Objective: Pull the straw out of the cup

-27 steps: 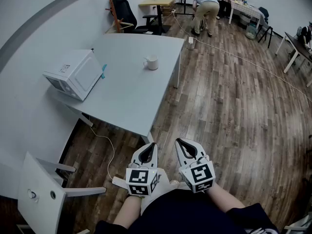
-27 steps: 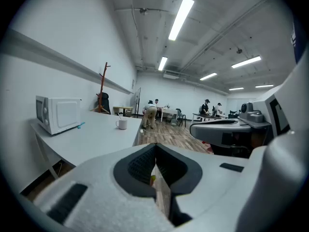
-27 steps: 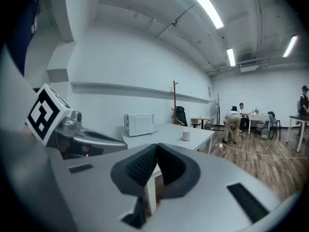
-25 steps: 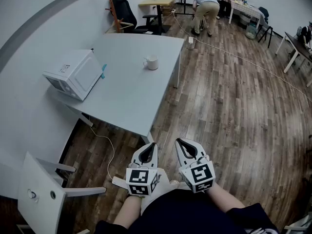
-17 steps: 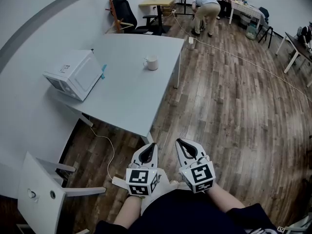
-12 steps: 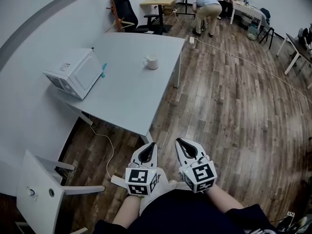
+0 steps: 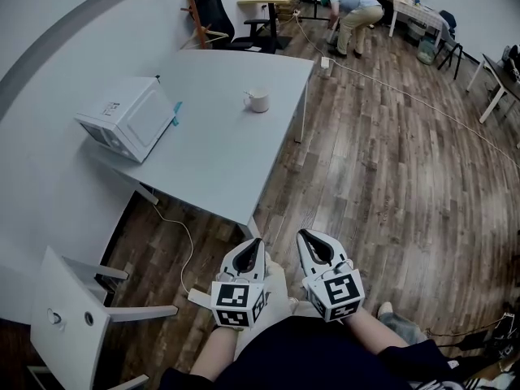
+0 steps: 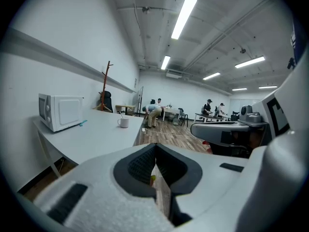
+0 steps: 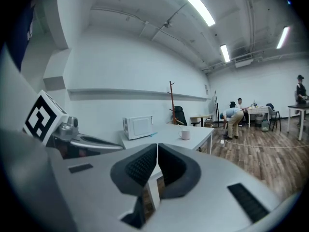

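Wooden floor [image 7: 390, 177] fills most of the head view, with a cable trailing across it towards the far end of the room. On the left stands a large pale table [image 7: 219, 153], its long left edge against the wall. I am steering from the floor just off its near corner.

On the table's left edge, about halfway along, sits a white microwave [image 7: 126, 119]. A small teal object [image 7: 175, 114] touches its far corner.

A white chair [image 7: 73, 315] stands on the floor off the table's near left corner.

Low in the view, close to the person's body and well apart from the table, I hold both tools side by side. The left gripper [image 7: 255, 244] has its jaws pressed together, with nothing between them. The right gripper [image 7: 304, 237] is the same, with its padded tips meeting on empty air.

The white cup [image 7: 258, 101] stands upright near the table's right edge, towards the far right corner, with bare tabletop around it. The straw [image 8: 120, 116] shows only as a thin dark line rising from the cup's mouth, too small for me to tell more.
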The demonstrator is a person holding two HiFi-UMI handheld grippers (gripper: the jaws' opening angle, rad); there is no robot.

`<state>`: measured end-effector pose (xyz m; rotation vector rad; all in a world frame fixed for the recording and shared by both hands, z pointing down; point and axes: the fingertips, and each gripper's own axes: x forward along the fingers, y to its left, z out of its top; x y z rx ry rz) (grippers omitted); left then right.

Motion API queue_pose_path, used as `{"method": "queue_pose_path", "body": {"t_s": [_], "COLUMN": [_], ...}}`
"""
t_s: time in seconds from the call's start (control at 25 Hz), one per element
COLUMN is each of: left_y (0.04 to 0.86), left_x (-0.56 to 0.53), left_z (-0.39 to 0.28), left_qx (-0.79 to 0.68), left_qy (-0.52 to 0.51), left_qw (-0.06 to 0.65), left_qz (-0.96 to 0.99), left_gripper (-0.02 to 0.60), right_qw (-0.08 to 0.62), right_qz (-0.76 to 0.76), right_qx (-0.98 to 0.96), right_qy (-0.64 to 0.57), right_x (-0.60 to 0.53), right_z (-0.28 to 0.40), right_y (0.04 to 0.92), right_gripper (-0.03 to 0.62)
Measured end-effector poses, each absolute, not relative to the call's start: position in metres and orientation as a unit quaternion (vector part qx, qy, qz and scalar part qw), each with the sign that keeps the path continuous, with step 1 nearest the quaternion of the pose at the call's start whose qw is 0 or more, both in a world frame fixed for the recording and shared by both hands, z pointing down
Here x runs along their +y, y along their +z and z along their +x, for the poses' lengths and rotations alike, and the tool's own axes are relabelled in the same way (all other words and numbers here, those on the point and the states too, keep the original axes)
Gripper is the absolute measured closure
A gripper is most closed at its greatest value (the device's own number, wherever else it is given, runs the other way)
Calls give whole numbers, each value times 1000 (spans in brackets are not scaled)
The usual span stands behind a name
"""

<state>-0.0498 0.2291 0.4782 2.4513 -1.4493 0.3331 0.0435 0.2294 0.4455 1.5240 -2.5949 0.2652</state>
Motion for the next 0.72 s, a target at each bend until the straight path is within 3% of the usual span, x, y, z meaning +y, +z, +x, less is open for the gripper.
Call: {"method": "queue_pose_path", "body": {"t_s": [0.72], "left_y": [485], "left_x": [149], "left_z": [-47], "left_qx": [-486], "left_qy": [115], "left_qw": [148], "left_qz": [854], "left_gripper": [561], "right_qw": [77], "right_qz": [527], "right_qx": [-841], "right_qy": [96], "right_x": [159], "right_z": [57], "right_y": [455], "right_gripper": [563]}}
